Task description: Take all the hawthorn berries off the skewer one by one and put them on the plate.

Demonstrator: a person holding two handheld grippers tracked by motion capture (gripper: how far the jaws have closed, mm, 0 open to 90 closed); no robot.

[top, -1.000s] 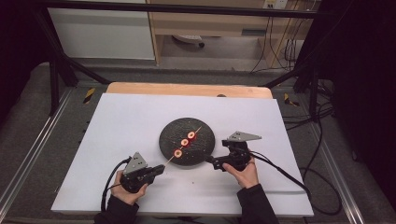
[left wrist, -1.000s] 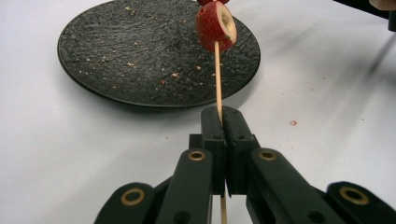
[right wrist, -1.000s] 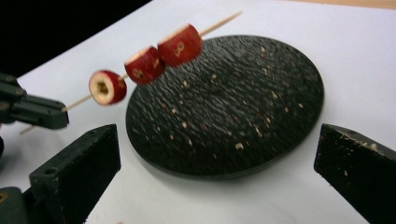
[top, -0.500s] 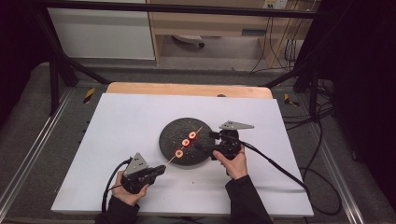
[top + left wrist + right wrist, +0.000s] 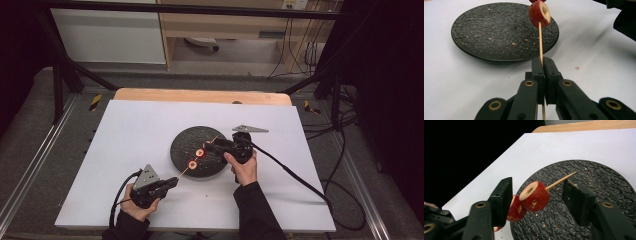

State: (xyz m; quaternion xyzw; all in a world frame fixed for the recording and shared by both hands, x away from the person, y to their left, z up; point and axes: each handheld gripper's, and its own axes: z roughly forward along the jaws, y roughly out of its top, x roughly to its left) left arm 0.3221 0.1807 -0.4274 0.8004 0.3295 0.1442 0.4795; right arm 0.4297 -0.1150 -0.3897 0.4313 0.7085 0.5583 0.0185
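Over the black plate (image 5: 197, 150), near the middle of the white surface (image 5: 125, 135), I hold a thin wooden skewer (image 5: 540, 40) with red fruit pieces threaded on it. My left hand-held gripper (image 5: 170, 182) is clamped tight on the skewer's bare near end, jaws pressed together around the stick, and it keeps the skewer slanted up across the plate's front edge. My right hand-held gripper (image 5: 537, 195) has come in from the far side and its jaws have just been closing; they now stand on either side of the front fruit piece (image 5: 534, 196), and as far as I can see the pads do not press it yet. A second fruit piece (image 5: 516, 208) sits right behind it on the stick, and the pointed tip (image 5: 571, 174) pokes out bare beyond. Crumbs dot the plate, but no loose fruit lies there. I judge the work as early: both pieces remain skewered, and pulling them off onto the plate is all still ahead.
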